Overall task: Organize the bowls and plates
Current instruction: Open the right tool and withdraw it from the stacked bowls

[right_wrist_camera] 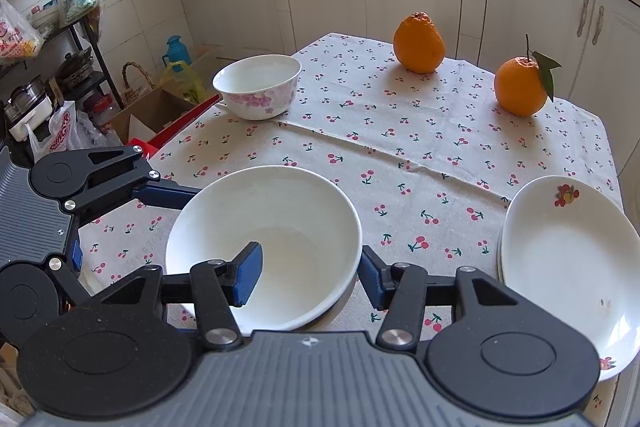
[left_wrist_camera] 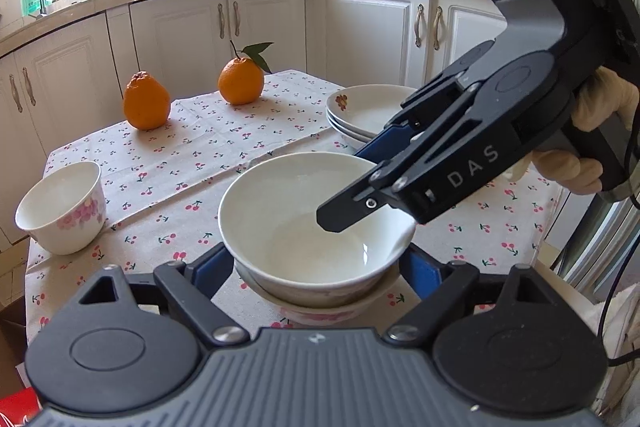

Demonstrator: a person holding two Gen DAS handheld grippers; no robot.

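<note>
A plain white bowl sits nested in a pink-flowered bowl on the cherry-print tablecloth. My left gripper is open; its blue pads stand close on either side of the stack. My right gripper is open astride the white bowl's near rim, one pad inside and the other outside. Another flowered bowl stands alone at the table's edge. A stack of white plates lies beyond the right gripper.
Two oranges stand at the back of the table, one with a leaf. White cabinets ring the table. Shelves with bags and boxes on the floor lie off one side. A gloved hand holds the right gripper.
</note>
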